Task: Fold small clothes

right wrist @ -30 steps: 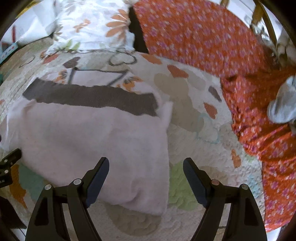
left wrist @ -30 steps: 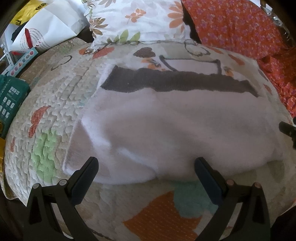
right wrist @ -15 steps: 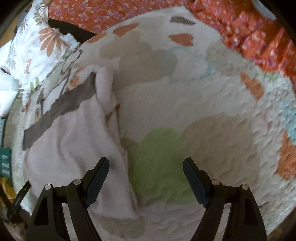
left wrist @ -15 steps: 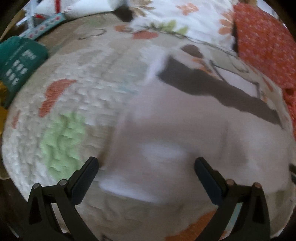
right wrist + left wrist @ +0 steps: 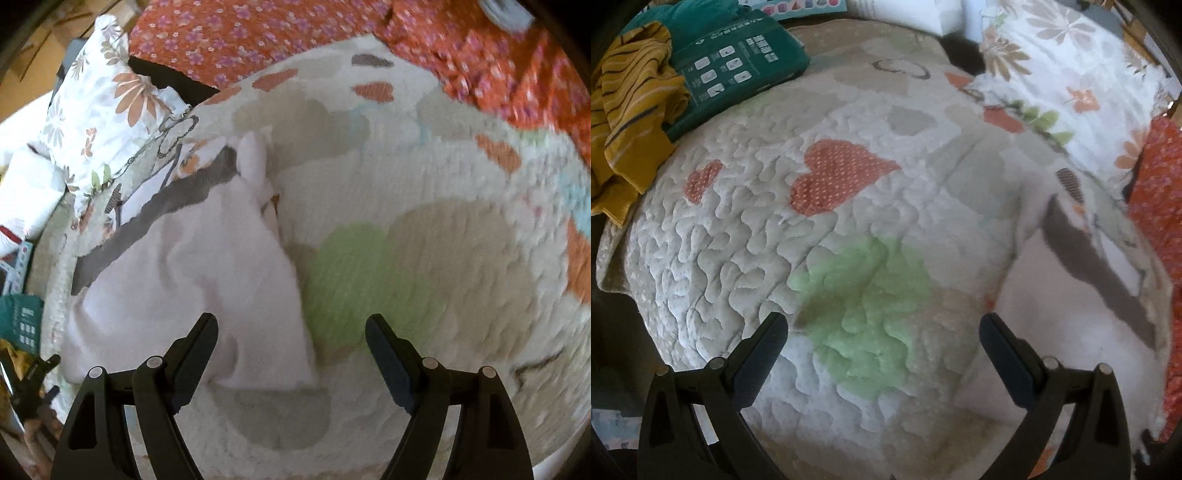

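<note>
Both tongs gaping, gripping nothing, over quilted bedspread (image 5: 746, 236).
Only left view is showing mustard striped garment (image 5: 624, 99); white towel (image 5: 207, 280) is lying flat.

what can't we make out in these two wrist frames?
- White garment: left wrist view cuts it off at the right edge and blurs it, so its type and fold state are unclear.
- Garment near edge: right wrist view, partly behind the right gripper.
- Green box print: too small to read.
- Yellow striped cloth: cut off at the left edge.
</note>
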